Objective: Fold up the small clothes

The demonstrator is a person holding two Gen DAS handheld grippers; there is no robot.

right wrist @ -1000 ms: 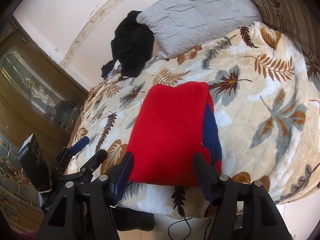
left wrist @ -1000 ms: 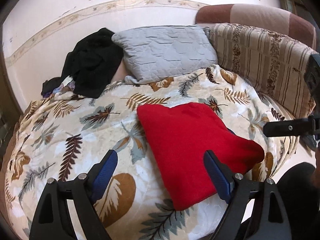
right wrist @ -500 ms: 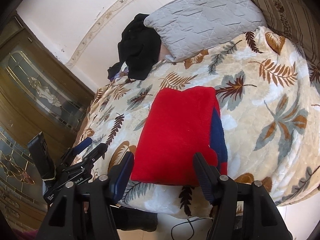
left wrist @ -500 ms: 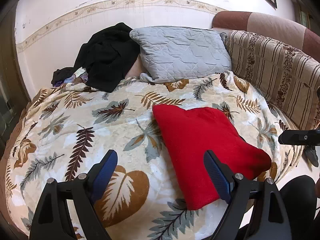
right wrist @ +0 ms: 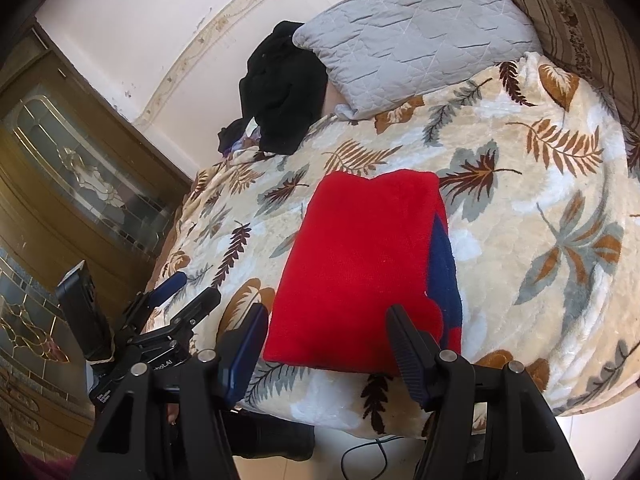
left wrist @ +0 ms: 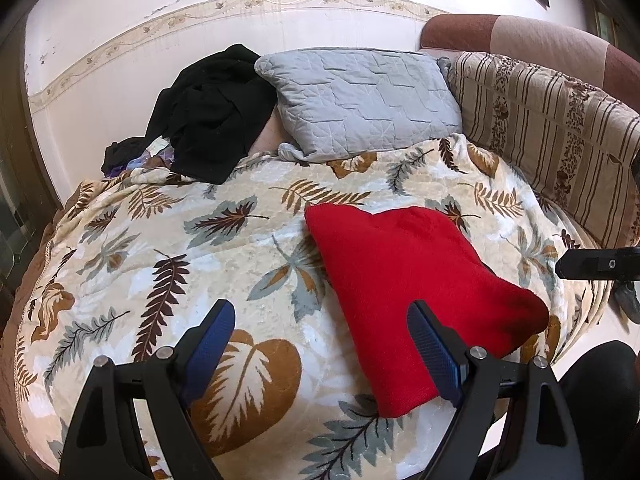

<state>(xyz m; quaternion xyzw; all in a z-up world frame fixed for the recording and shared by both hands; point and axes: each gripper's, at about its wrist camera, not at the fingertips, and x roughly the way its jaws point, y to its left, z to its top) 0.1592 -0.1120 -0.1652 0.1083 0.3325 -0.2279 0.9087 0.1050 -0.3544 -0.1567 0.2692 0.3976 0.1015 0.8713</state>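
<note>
A folded red knit garment lies flat on the leaf-patterned blanket, near the bed's front edge. In the right wrist view the garment shows a navy blue layer along its right side. My left gripper is open and empty, above the blanket just left of the garment. My right gripper is open and empty, hovering over the garment's near edge. The left gripper also shows in the right wrist view, at the bed's left corner.
A grey quilted pillow and a heap of black clothes lie at the bed's far side by the wall. A striped sofa back bounds the right. A wooden glass-panel door stands left. A cable lies on the floor.
Both grippers have drawn back and up a little from the bed, so the garment looks smaller and farther. The left view has swung left. The garment has not moved; both grippers stay open.
</note>
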